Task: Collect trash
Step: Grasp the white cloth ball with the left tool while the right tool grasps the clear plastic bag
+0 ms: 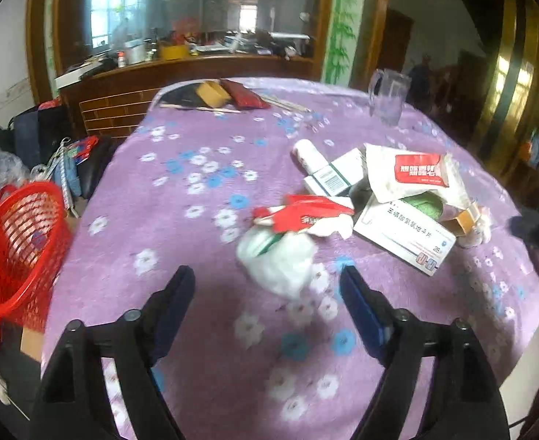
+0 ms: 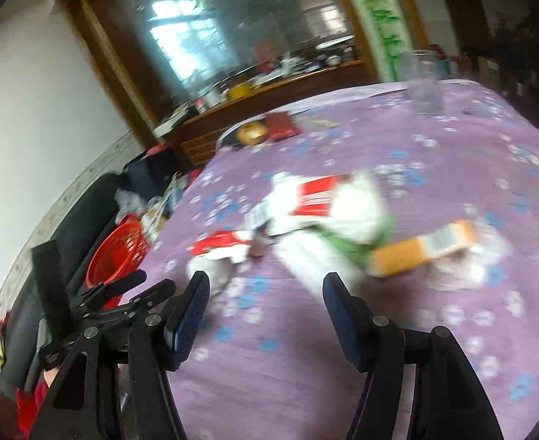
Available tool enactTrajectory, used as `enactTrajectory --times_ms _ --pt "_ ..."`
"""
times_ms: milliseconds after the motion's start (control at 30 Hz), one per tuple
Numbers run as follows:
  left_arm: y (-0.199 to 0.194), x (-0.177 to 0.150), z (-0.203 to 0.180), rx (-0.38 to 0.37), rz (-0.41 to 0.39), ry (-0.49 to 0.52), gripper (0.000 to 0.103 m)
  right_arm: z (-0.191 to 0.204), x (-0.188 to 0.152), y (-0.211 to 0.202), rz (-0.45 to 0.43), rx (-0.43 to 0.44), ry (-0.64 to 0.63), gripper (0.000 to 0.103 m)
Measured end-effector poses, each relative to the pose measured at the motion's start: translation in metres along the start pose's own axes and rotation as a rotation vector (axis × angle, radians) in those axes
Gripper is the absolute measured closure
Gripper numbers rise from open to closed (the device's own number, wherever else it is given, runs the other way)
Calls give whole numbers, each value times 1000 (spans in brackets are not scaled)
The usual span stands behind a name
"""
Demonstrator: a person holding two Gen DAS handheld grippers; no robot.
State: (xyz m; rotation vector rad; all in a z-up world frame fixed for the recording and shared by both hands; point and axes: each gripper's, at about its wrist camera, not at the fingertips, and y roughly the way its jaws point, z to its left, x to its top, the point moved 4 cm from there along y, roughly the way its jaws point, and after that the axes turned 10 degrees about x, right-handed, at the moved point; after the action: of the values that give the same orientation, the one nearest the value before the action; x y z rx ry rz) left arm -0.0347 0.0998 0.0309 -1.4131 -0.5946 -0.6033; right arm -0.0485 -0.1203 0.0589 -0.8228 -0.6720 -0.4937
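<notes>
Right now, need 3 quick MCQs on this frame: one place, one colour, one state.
1. Where is the basket relative to the table in the left wrist view?
A. On its far edge
B. Beside its left edge, off the top
C. Under the trash pile

2. What colour is the basket?
A. Red
B. Blue
C. Green

3. What state is the left gripper in?
A. Shut on a tissue
B. Shut on a box
C. Open, holding nothing

Answers:
1 B: it sits off the cloth's left edge.
2 A: its mesh wall is red.
3 C: the jaws stand apart, and the crumpled white tissue lies just ahead on the cloth, ungripped.
</notes>
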Motion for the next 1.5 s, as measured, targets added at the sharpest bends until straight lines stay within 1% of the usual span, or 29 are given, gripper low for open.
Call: enactTrajectory --times_ms 67,133,200,267,300,333,367,433,500,567,633,667,700,733,833,933,1033,1100,1133,1200,1233,1367,1400,1500 --pt "14 4 -3 56 32 -3 20 -20 3 -20 -34 -25 40 34" --pt "29 4 -6 47 67 -2 20 -43 5 -39 -64 -62 98 34" --pt "43 5 -4 71 95 -18 20 -63 5 -56 -81 -103 145 34" --pt "55 5 -6 56 116 -39 22 -80 3 -69 -89 -131 176 34" --pt "58 5 -7 50 118 -44 33 -89 3 -74 -91 -149 191 34" --pt "61 5 -8 42 123 -47 49 -96 1 -79 -93 -162 201 34" --pt "64 3 -11 21 134 -50 53 -104 0 -83 -93 -176 217 34" --pt "61 3 -13 31 115 -49 58 -116 -1 -87 -93 -186 240 34" --pt "54 1 -16 34 94 -23 62 -123 -2 -84 -90 -186 264 34" --pt "40 -3 -15 35 45 -14 62 -130 -2 -75 -80 -186 278 34" --pt "30 -7 -13 35 -1 -20 62 -136 -2 -59 -62 -215 279 34" --pt "25 -7 -10 24 -22 -34 62 -138 -3 -52 -51 -221 285 34" --pt "20 -8 -7 9 -50 -50 62 -140 -4 -45 -43 -221 289 36" --pt "15 -8 -4 -2 -74 -65 62 -143 -3 -37 -32 -230 291 41" --pt "10 -8 -1 -34 -105 -84 62 -152 -2 -18 -9 -269 297 46" --pt "5 -10 -5 -35 -133 -61 62 -161 0 -3 2 -313 303 50" --pt "-6 -12 -13 -33 -193 -20 62 -166 0 8 -1 -333 305 53" --pt "-11 -13 -13 -42 -215 -21 62 -167 -1 15 8 -330 309 60" --pt "-12 -12 -11 -44 -219 -34 62 -166 -1 17 3 -321 305 66" --pt "-13 -12 -5 -60 -228 -63 62 -160 0 18 -1 -342 267 70" --pt "-14 -12 -3 -66 -234 -74 62 -156 -1 16 -12 -350 250 75" --pt "-21 -14 2 -49 -268 -102 62 -138 -8 -2 -93 -387 194 75" --pt "-22 -15 3 -41 -273 -106 62 -129 -11 -9 -130 -395 167 75" --pt "-26 -15 2 -18 -289 -110 62 -102 -14 -24 -207 -399 94 75"
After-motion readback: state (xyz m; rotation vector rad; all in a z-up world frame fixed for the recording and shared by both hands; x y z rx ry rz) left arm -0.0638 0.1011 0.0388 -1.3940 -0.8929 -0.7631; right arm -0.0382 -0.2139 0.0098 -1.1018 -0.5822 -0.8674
